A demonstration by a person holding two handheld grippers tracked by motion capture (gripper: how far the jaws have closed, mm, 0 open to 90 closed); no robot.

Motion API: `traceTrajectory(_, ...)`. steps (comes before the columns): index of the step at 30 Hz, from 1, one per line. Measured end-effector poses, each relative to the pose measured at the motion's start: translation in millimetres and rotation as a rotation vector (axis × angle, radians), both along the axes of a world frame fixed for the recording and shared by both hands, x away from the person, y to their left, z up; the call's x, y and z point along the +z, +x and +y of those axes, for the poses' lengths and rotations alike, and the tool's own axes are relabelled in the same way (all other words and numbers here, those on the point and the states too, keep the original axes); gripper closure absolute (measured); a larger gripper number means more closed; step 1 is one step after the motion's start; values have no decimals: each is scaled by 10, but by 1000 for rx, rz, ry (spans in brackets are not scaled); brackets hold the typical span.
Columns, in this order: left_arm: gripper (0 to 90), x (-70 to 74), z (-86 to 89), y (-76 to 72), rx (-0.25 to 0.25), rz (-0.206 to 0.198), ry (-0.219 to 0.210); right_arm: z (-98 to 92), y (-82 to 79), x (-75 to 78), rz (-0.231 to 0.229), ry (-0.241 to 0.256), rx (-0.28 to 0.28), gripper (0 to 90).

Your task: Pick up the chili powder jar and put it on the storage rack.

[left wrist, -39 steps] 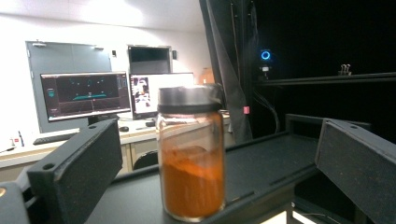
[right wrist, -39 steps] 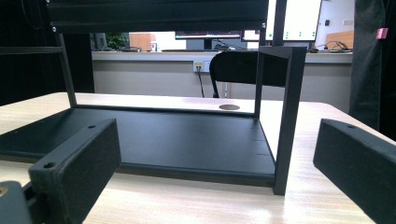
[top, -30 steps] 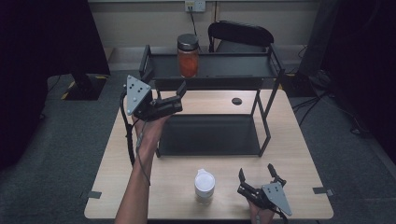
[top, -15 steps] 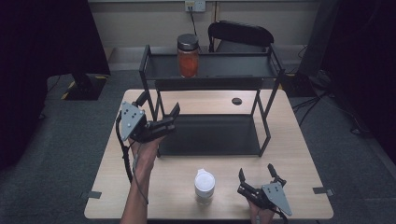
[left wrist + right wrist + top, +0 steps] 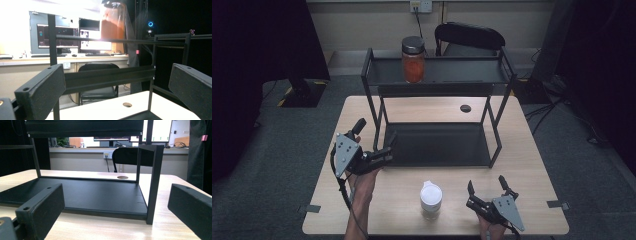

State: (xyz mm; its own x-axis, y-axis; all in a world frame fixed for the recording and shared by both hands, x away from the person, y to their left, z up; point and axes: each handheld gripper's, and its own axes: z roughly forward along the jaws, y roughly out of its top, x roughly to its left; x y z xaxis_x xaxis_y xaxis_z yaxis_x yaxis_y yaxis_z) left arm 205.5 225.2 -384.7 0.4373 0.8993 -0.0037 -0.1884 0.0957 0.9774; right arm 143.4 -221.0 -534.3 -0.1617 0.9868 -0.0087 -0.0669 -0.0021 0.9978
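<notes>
- We hold the left gripper (image 5: 374, 150) above the worktop's (image 5: 532, 175) left side, just beside the rack's (image 5: 437, 70) front-left post; its jaws are spread wide with nothing between them.
- In the left gripper view those 2 jaws frame the rack's upper bars, and the jar (image 5: 112, 22) rises behind the top rail, above and well apart from them.
- The jar (image 5: 413, 60), orange inside with a dark lid, stands upright on the rack's top shelf, left of its middle.
- We rest the right gripper (image 5: 487, 187) low at the worktop's front-right edge, its jaws wide apart and holding nothing.
- In the right gripper view the 2 jaws point at the rack's black bottom tray (image 5: 95, 195) and its front-right post (image 5: 153, 182).
- A white cup (image 5: 431, 199) stands near the front edge, between our 2 grippers, closer to the right one but touching neither.
- A round hole (image 5: 465, 108) sits in the worktop behind the rack, and a black chair (image 5: 469, 37) stands beyond the far edge.
</notes>
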Motion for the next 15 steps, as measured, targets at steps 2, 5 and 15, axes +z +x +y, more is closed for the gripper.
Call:
traceTrajectory(2,0,-41,19,-28,0,6,6,1,0,0,0,0,-1,0)
traceTrajectory(5,0,-110,34,-74,10,15,12,1,0,0,0,0,-1,0)
traceTrajectory(15,0,-438,63,-214,35,63,-4,2,0,0,0,0,-1,0)
